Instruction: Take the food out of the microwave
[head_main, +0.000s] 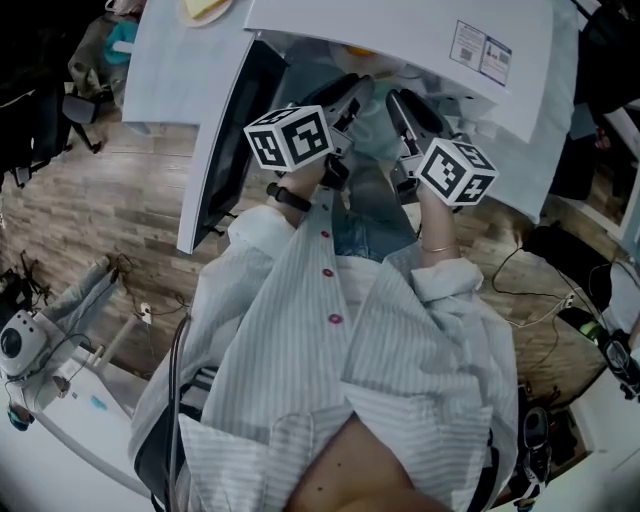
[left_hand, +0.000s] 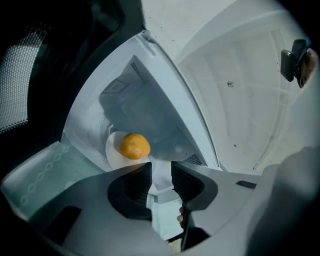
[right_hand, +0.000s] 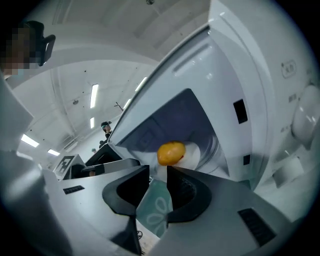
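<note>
Food, a round orange lump (left_hand: 134, 146), sits on a round white plate (left_hand: 112, 152) inside the white microwave oven (head_main: 400, 30), whose dark-windowed door (head_main: 225, 150) hangs open at nine o'clock in the head view. Left gripper (left_hand: 161, 182) has its jaws partly apart with nothing between them; the lump lies at eleven o'clock of them. Right gripper (right_hand: 157, 187) is likewise parted and empty — the lump shows at one o'clock, beyond its tips.
</note>
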